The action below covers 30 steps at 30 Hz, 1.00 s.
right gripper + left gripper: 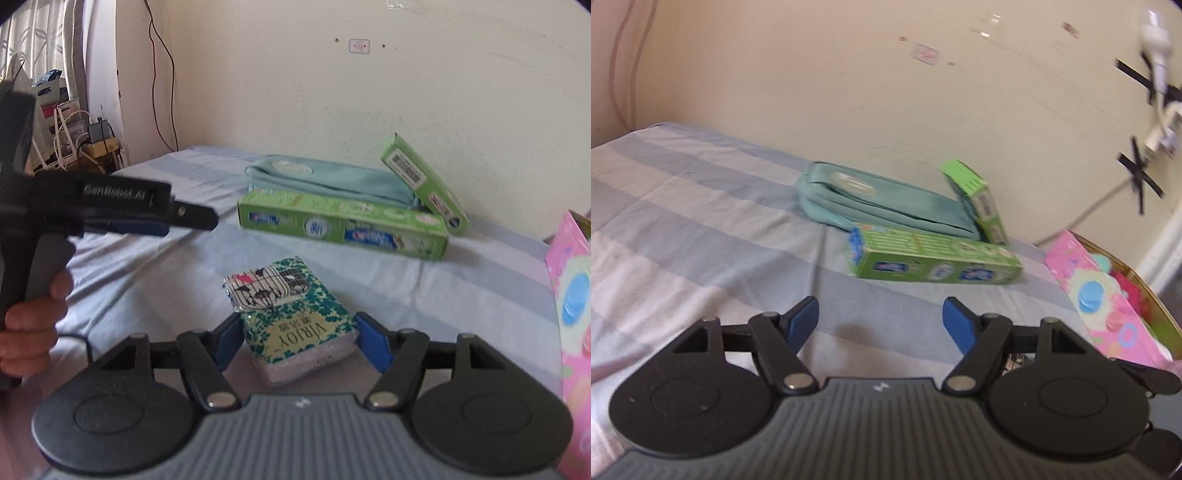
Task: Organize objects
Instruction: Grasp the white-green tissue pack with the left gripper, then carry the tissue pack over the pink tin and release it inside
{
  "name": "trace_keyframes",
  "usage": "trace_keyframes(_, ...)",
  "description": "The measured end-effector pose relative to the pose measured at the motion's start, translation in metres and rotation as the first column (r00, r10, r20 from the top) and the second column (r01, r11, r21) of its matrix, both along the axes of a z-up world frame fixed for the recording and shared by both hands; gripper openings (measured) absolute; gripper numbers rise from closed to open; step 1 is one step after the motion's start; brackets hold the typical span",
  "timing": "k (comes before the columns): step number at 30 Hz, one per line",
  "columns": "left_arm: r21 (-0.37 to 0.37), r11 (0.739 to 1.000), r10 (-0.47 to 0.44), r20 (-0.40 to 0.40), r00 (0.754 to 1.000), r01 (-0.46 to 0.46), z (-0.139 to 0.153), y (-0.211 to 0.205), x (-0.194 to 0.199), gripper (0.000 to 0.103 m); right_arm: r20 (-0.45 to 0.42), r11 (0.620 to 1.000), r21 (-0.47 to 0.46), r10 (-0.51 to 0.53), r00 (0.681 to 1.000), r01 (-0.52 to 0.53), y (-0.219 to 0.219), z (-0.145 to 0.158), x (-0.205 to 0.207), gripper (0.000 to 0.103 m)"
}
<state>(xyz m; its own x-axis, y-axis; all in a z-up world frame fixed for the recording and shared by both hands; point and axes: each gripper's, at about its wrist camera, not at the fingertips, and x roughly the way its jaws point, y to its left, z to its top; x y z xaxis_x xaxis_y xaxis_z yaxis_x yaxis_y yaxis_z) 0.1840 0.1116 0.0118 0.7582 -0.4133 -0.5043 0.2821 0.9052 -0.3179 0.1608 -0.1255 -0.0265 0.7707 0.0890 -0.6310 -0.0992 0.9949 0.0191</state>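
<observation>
My right gripper (295, 341) is shut on a green-patterned tissue pack (295, 321) and holds it over the striped bedsheet (147, 273). My left gripper (880, 321) is open and empty above the sheet (683, 206); it also shows from the side in the right wrist view (192, 218). A long green toothpaste box (934, 260) (343, 225) lies ahead. A second green box (975, 201) (424, 184) leans on a teal pouch (879, 199) (325, 177) by the wall.
A pink patterned box (1104, 299) (572, 295) stands at the right edge of the bed. A cluttered shelf with cables (74, 136) is at the far left. A cream wall (849, 92) runs behind the bed.
</observation>
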Motion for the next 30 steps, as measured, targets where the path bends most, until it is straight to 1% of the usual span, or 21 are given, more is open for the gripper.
trace_keyframes(1, 0.002, 0.998, -0.064, 0.003, 0.998, 0.064, -0.001, -0.008, -0.002, 0.076, 0.007, 1.000, 0.006, -0.011, 1.000, 0.011, -0.003, -0.001, -0.014, 0.066)
trace_keyframes(3, 0.002, 0.983, -0.184, -0.012, 0.983, 0.184, -0.003, -0.023, -0.007, 0.076, 0.013, 0.999, 0.020, -0.039, 0.999, 0.039, -0.008, 0.000, -0.034, 0.067)
trace_keyframes(5, 0.015, 0.962, -0.272, -0.029, 0.962, 0.273, -0.007, -0.037, -0.012, 0.075, 0.018, 0.998, -0.007, -0.064, 0.998, 0.064, -0.011, -0.002, -0.046, 0.070)
trace_keyframes(6, 0.029, 0.953, -0.301, -0.033, 0.953, 0.302, -0.010, -0.044, -0.016, 0.075, 0.022, 0.997, -0.007, -0.074, 0.997, 0.074, -0.012, -0.002, -0.051, 0.073)
trace_keyframes(8, 0.063, 0.938, -0.339, -0.032, 0.940, 0.340, -0.013, -0.054, -0.021, 0.075, 0.025, 0.995, 0.010, -0.100, 0.995, 0.100, -0.014, -0.002, -0.054, 0.076)
trace_keyframes(9, 0.081, 0.934, -0.349, -0.017, 0.937, 0.349, -0.012, -0.057, -0.024, 0.075, 0.028, 0.994, 0.008, -0.106, 0.994, 0.106, -0.014, -0.002, -0.054, 0.076)
trace_keyframes(10, 0.083, 0.931, -0.357, -0.008, 0.934, 0.357, -0.012, -0.058, -0.026, 0.075, 0.026, 0.994, 0.005, -0.107, 0.994, 0.107, -0.014, -0.002, -0.053, 0.077)
trace_keyframes(11, 0.073, 0.928, -0.365, -0.011, 0.931, 0.365, -0.013, -0.059, -0.027, 0.075, 0.017, 0.995, 0.005, -0.103, 0.995, 0.103, -0.015, -0.002, -0.052, 0.080)
trace_keyframes(12, 0.059, 0.927, -0.370, -0.024, 0.929, 0.371, -0.014, -0.060, -0.025, 0.074, 0.009, 0.996, 0.005, -0.092, 0.996, 0.092, -0.014, -0.002, -0.050, 0.087)
trace_keyframes(13, 0.041, 0.926, -0.375, -0.041, 0.926, 0.376, -0.015, -0.061, -0.022, 0.075, 0.003, 0.996, 0.000, -0.084, 0.996, 0.084, -0.013, -0.002, -0.049, 0.090)
trace_keyframes(14, 0.036, 0.926, -0.374, -0.042, 0.927, 0.375, -0.014, -0.064, -0.022, 0.075, 0.002, 0.996, -0.009, -0.085, 0.996, 0.085, -0.012, -0.003, -0.049, 0.091)
trace_keyframes(15, 0.037, 0.923, -0.380, -0.045, 0.924, 0.382, -0.014, -0.067, -0.023, 0.074, 0.004, 0.996, -0.015, -0.085, 0.996, 0.085, -0.012, -0.002, -0.049, 0.090)
trace_keyframes(17, 0.074, 0.910, -0.407, -0.036, 0.913, 0.408, -0.013, -0.078, -0.032, 0.065, 0.014, 0.997, -0.006, -0.079, 0.997, 0.079, -0.013, -0.002, -0.051, 0.084)
trace_keyframes(19, 0.043, 0.885, -0.462, -0.048, 0.885, 0.464, -0.012, -0.086, -0.038, 0.048, 0.027, 0.995, 0.001, -0.099, 0.995, 0.099, -0.015, -0.001, -0.056, 0.068)
trace_keyframes(20, 0.030, 0.872, -0.486, -0.058, 0.872, 0.488, -0.010, -0.092, -0.042, 0.047, 0.030, 0.994, 0.008, -0.105, 0.994, 0.105, -0.016, -0.001, -0.061, 0.065)
trace_keyframes(22, 0.060, 0.867, -0.492, -0.055, 0.869, 0.495, -0.008, -0.106, -0.051, 0.047, 0.036, 0.993, -0.004, -0.119, 0.992, 0.119, -0.018, 0.001, -0.074, 0.061)
trace_keyframes(25, 0.058, 0.838, -0.539, -0.069, 0.839, 0.543, -0.007, -0.129, -0.066, 0.047, 0.033, 0.988, -0.035, -0.151, 0.988, 0.152, -0.029, 0.002, -0.099, 0.061)
trace_keyframes(26, 0.059, 0.825, -0.559, -0.072, 0.826, 0.563, -0.007, -0.139, -0.072, 0.047, 0.034, 0.985, -0.035, -0.165, 0.986, 0.166, -0.035, 0.002, -0.111, 0.061)
trace_keyframes(30, 0.078, 0.755, -0.648, -0.068, 0.759, 0.651, -0.008, -0.186, -0.102, 0.047, 0.034, 0.969, -0.010, -0.246, 0.969, 0.246, -0.065, 0.002, -0.156, 0.061)
